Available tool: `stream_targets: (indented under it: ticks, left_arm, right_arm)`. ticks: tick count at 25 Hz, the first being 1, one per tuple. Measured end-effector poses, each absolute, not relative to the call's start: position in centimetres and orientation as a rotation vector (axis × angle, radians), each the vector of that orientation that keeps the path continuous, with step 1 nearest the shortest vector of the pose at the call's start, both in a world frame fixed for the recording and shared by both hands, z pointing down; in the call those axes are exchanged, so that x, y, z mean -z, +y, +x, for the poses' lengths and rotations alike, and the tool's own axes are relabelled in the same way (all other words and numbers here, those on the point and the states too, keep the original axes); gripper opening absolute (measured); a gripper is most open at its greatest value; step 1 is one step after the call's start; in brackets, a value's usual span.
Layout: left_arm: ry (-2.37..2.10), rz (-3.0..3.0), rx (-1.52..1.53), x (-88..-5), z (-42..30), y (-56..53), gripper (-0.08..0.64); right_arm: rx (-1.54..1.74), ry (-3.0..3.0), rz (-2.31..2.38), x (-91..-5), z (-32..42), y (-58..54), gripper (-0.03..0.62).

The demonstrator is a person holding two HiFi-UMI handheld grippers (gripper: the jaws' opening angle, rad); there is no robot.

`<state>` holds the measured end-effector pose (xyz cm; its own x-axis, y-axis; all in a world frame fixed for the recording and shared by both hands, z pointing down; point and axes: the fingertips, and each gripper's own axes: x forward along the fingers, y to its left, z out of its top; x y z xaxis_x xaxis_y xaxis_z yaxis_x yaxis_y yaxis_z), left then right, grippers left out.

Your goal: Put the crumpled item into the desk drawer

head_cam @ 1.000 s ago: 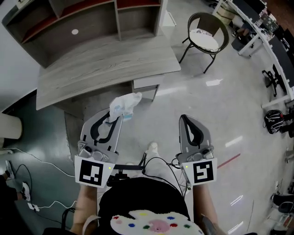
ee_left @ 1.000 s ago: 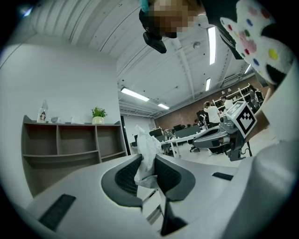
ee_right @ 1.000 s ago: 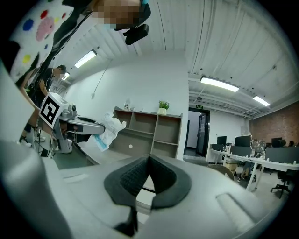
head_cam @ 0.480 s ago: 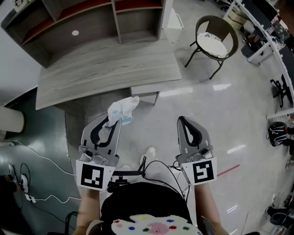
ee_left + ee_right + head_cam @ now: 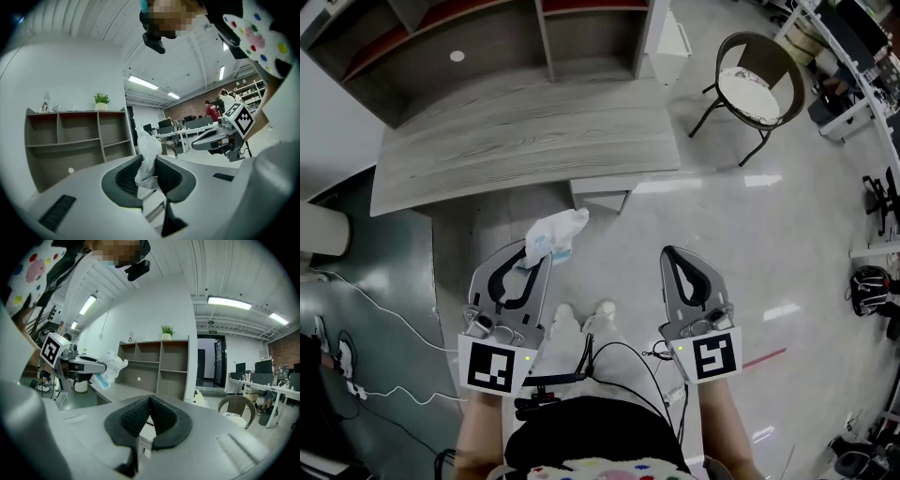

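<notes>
Carrying stage. The left gripper [image 5: 536, 255] clamps the crumpled item [image 5: 555, 234] in the air, short of the desk [image 5: 525, 141]. The right gripper [image 5: 673, 253] is clenched and empty. The drawer [image 5: 602, 186] appears closed, though it shows small; opening it and putting the item in are left.

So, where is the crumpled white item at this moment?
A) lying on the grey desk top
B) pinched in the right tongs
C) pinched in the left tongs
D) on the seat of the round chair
C: the left gripper view shows the crumpled white item pinched between the pads of the left tongs, while the right tongs are shut on nothing.
</notes>
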<state>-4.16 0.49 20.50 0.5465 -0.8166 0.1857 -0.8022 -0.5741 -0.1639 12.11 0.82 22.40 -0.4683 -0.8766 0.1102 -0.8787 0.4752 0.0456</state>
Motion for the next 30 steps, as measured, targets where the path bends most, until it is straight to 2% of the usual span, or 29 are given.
stream_targets:
  ticks: [16, 23, 30]
  left_arm:
    - [1.28, -2.748, 0.533, -30.4, -4.5, -3.9, 0.068]
    - [1.244, -2.765, 0.513, -34.9, -4.5, -5.9, 0.067]
    - [1.17, -2.788, 0.466, -38.3, -3.4, -7.9, 0.066]
  right_arm:
    - [-0.07, -2.468, 1.448, -33.5, 12.5, -5.5, 0.011]
    - [-0.107, -2.468, 1.356, -39.5, 10.5, -8.2, 0.099]
    - [-0.081, -2.459, 1.291, -44.3, 10.6, -11.7, 0.12]
